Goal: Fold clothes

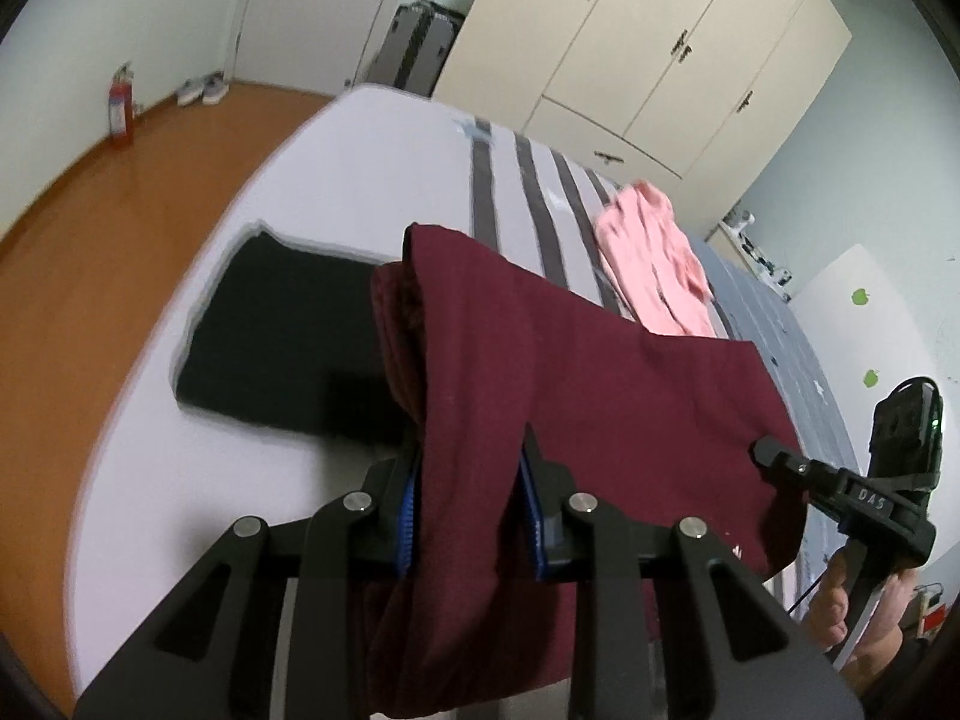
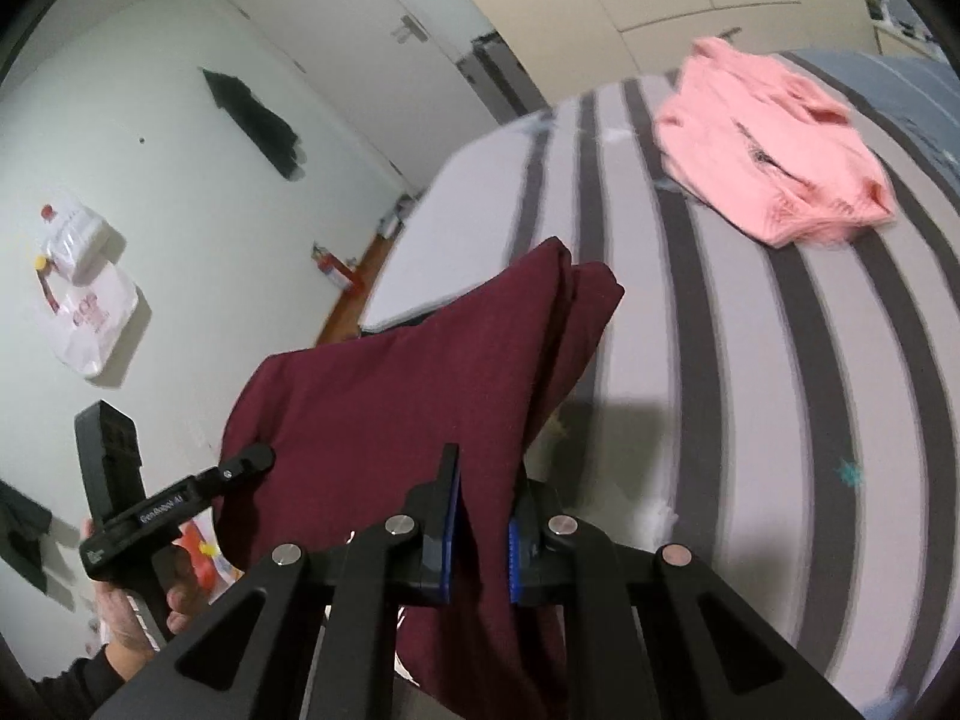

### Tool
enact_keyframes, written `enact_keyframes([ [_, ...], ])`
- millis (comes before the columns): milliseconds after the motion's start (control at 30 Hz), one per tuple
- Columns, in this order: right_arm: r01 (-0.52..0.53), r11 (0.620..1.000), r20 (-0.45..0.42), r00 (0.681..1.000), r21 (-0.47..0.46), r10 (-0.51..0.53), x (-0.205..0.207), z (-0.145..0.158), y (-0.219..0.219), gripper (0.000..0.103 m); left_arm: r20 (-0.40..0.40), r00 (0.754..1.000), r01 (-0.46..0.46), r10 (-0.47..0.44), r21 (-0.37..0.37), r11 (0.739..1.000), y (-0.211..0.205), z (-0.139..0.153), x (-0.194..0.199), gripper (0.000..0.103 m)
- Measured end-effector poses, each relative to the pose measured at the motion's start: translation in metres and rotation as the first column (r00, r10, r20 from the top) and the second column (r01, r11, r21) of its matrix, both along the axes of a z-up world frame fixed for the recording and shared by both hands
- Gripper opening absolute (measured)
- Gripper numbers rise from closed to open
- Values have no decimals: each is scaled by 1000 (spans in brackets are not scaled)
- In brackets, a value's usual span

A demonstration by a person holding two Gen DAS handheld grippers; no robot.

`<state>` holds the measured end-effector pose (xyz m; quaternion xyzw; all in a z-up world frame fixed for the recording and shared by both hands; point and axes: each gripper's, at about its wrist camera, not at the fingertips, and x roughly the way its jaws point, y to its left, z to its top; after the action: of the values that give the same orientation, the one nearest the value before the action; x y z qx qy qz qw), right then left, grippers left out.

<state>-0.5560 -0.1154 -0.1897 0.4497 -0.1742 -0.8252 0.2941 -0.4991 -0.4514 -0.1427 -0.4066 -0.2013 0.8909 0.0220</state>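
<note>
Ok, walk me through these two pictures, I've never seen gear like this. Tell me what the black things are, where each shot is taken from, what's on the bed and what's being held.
No robot here: a person holds a pair of black hand-held tongs in each hand, and each pair carries a wide-angle camera looking along its fingers. One picture is from the left tongs, the other from the right tongs. Each shot also shows the other pair off to the side, with the hand gripping its handle.

Both tongs are closed on the same maroon garment, folded over and lifted above the bed, which has a grey striped cover. On the bed lie a folded black garment and a rumpled pink one.
</note>
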Motion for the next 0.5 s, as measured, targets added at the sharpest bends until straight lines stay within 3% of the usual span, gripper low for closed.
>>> enact_keyframes([
  [200,3,999,-38,999,-49,-5,-78,13,-88,11,6,1000,-8,8,-34,999,-84,7,-89,24],
  [367,18,999,39,999,-43,-17,-137,-25,-140,11,108,993,-39,40,-11,999,-118,-43,-127,24],
  [500,14,1000,128,992,-19,-12,-146,-64,-159,11,201,979,-50,44,24,998,-133,-88,-140,24],
])
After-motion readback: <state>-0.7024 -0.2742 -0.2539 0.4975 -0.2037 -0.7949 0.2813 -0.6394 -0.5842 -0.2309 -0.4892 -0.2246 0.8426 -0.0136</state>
